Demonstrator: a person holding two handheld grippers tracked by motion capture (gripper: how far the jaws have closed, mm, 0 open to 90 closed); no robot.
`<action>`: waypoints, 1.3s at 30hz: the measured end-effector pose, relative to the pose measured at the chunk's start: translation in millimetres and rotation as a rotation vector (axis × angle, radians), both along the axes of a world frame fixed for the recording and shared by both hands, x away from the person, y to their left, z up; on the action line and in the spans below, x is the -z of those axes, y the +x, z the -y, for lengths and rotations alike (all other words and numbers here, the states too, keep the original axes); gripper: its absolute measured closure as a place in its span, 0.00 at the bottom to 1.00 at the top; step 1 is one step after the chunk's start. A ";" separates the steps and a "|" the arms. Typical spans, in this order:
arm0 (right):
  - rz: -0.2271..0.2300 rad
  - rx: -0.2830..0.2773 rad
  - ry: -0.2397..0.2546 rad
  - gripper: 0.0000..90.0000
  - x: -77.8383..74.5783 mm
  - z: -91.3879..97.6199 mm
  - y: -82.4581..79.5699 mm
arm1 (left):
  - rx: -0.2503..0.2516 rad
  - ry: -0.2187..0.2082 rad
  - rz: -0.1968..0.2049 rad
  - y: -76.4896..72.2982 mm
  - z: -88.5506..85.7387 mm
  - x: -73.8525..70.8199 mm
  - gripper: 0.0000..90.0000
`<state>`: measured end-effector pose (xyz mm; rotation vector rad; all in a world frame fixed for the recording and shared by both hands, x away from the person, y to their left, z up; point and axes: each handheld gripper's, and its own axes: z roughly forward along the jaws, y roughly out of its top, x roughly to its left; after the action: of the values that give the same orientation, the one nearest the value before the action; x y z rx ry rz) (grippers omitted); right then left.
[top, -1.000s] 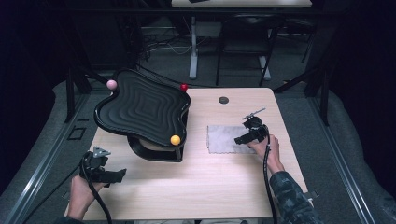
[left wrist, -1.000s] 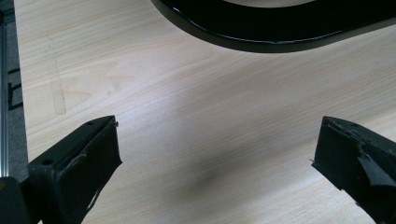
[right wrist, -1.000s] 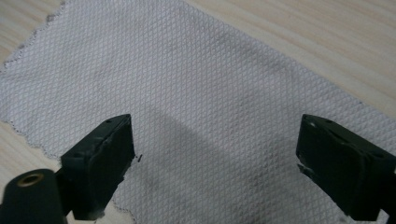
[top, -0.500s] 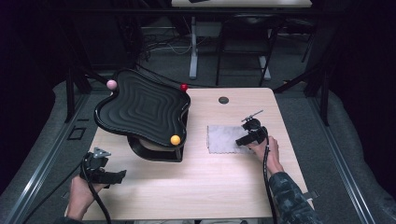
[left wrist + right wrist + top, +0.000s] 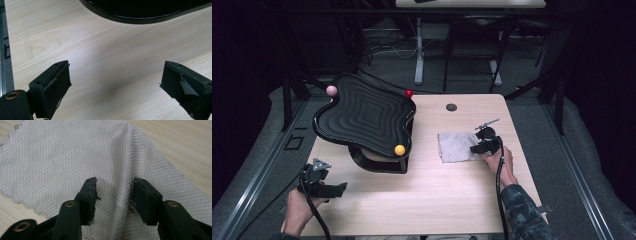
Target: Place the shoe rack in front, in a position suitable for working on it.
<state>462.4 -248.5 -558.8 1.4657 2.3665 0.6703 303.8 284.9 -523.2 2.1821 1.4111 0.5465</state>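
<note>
A grey woven cloth [image 5: 456,146] lies flat on the wooden table [image 5: 422,200], right of centre. My right gripper [image 5: 475,148] rests on its right edge. In the right gripper view its jaws have just been closing, and the pads [image 5: 90,192] press into the cloth [image 5: 62,157] and gather it into a raised ridge between them at my right gripper [image 5: 115,192]. My left gripper [image 5: 339,188] sits low at the table's front left. Its jaws have just been closing slightly but stand wide apart, with bare wood between them at my left gripper [image 5: 115,85].
A black wavy tray [image 5: 362,115] on a stand fills the left rear of the table; its rim [image 5: 150,17] lies ahead of my left gripper. Pink [image 5: 331,90], red [image 5: 409,93] and orange [image 5: 399,149] balls sit at its edge. A small dark disc [image 5: 451,107] lies behind the cloth.
</note>
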 end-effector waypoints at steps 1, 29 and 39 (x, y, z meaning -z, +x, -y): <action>0.000 0.000 0.000 0.63 0.0 0.0 0.0 | 0.000 0.000 0.000 0.0 0.0 0.0 0.10; 0.200 -0.026 0.089 0.96 -59.3 15.2 -42.2 | 0.002 -0.030 0.031 -3.0 -1.8 -3.9 0.12; 0.246 -0.076 0.146 0.96 -78.7 9.7 -64.7 | 0.013 -0.050 0.045 -5.0 -0.3 -6.6 0.10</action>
<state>397.7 -258.1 -480.2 1.2699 2.2315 1.0001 298.9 285.2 -516.7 2.1257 1.3719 0.5465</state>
